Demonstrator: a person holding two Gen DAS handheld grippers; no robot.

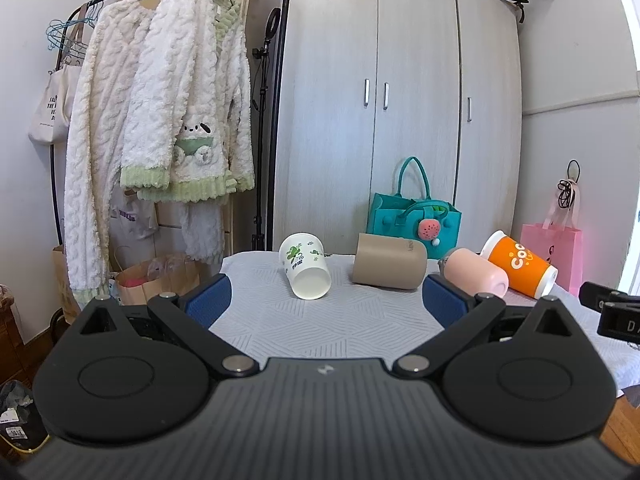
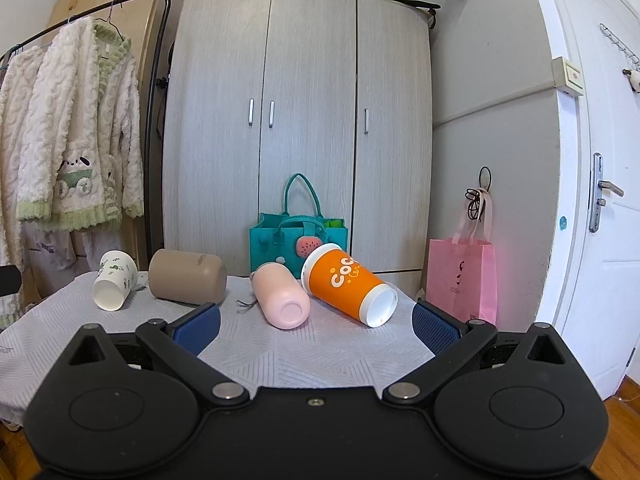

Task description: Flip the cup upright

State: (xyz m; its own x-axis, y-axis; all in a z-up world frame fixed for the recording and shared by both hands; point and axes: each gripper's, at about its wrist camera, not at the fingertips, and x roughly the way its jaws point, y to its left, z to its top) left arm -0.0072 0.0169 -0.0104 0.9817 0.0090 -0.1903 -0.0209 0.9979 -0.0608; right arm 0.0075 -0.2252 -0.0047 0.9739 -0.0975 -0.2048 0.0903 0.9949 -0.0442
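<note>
Several cups lie on their sides on a table with a white patterned cloth (image 1: pixel 332 320). From left: a white cup with green prints (image 1: pixel 305 266) (image 2: pixel 114 280), mouth toward me; a tan cup (image 1: pixel 390 266) (image 2: pixel 187 282); a pink cup (image 1: pixel 476 276) (image 2: pixel 282 300); an orange cup (image 1: pixel 520 270) (image 2: pixel 348 284). My left gripper (image 1: pixel 326 300) is open and empty, short of the white and tan cups. My right gripper (image 2: pixel 316 328) is open and empty, short of the pink and orange cups.
A teal felt bag (image 1: pixel 414 216) (image 2: pixel 298 236) stands behind the cups before a grey wardrobe (image 1: pixel 380 100). A pink paper bag (image 2: pixel 462 280) is at the right by a white door (image 2: pixel 600 200). A clothes rack with fleece garments (image 1: pixel 160 120) stands at the left.
</note>
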